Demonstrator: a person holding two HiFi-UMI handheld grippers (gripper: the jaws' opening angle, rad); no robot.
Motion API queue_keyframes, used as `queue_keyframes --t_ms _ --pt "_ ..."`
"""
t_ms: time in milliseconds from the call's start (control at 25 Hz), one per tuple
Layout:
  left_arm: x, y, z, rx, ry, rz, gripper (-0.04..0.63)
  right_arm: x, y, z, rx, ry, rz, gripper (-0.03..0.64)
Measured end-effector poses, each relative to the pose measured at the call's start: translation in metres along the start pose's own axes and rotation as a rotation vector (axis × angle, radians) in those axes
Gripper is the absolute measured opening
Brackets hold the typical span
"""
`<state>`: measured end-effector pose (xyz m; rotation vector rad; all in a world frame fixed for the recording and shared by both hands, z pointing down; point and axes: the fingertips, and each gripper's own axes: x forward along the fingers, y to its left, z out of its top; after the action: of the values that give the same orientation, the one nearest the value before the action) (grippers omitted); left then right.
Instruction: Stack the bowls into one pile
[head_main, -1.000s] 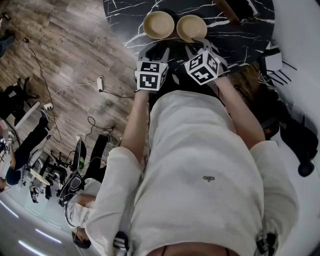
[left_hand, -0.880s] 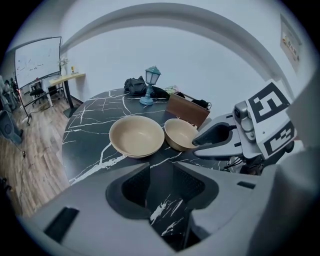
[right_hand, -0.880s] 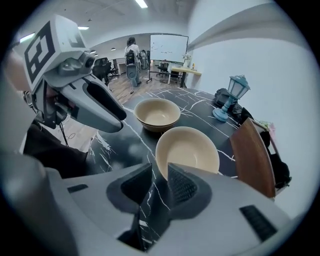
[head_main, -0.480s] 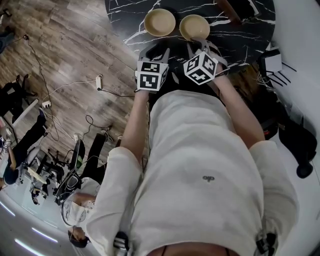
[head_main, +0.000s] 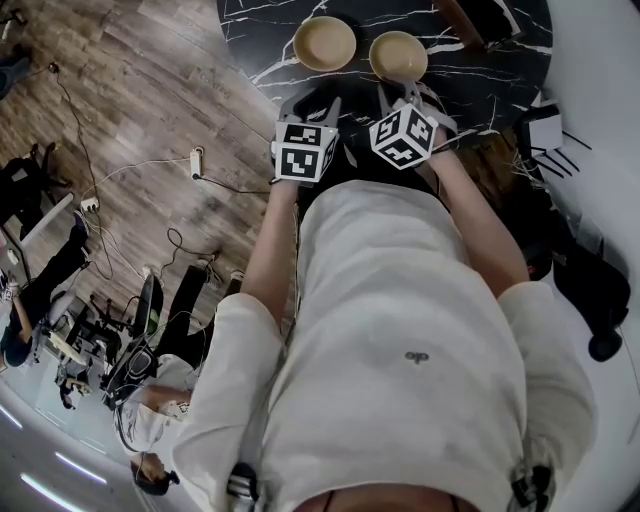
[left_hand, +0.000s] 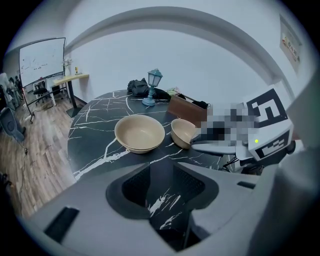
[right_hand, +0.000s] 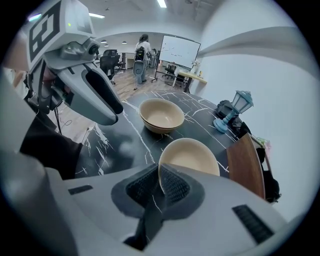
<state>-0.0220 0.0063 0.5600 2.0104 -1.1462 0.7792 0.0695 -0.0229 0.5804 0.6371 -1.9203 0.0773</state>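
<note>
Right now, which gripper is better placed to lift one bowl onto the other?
Right. The right gripper pinches the rim of the right bowl; the left gripper hangs open, short of the left bowl.

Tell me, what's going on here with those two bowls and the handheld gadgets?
A person is holding a gripper in each hand to stack two tan bowls that sit side by side, not yet stacked, on a black marbled table. The right gripper has its fingers closed on the rim of the nearer bowl, which looks slightly tilted. The left gripper is open and empty, short of the second bowl.
</note>
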Motion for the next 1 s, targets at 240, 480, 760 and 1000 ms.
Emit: queue_keyframes --t_ms 240,480,760,1000 --pt "-0.002 0.002 0.002 -0.001 -0.005 0.001 0.132 -0.002 -0.003 0.003 -0.025 -0.003 -0.010 0.014" --pt "-0.004 0.001 0.005 0.004 -0.016 0.002 0.132 -0.004 -0.006 0.004 -0.036 -0.006 -0.013 0.012" --pt "-0.007 0.002 0.008 0.010 -0.028 0.006 0.132 -0.009 -0.014 0.009 -0.041 -0.017 -0.025 0.009" --pt "-0.010 0.002 0.013 0.013 -0.044 0.014 0.132 -0.016 -0.020 0.012 -0.042 -0.028 -0.032 0.007"
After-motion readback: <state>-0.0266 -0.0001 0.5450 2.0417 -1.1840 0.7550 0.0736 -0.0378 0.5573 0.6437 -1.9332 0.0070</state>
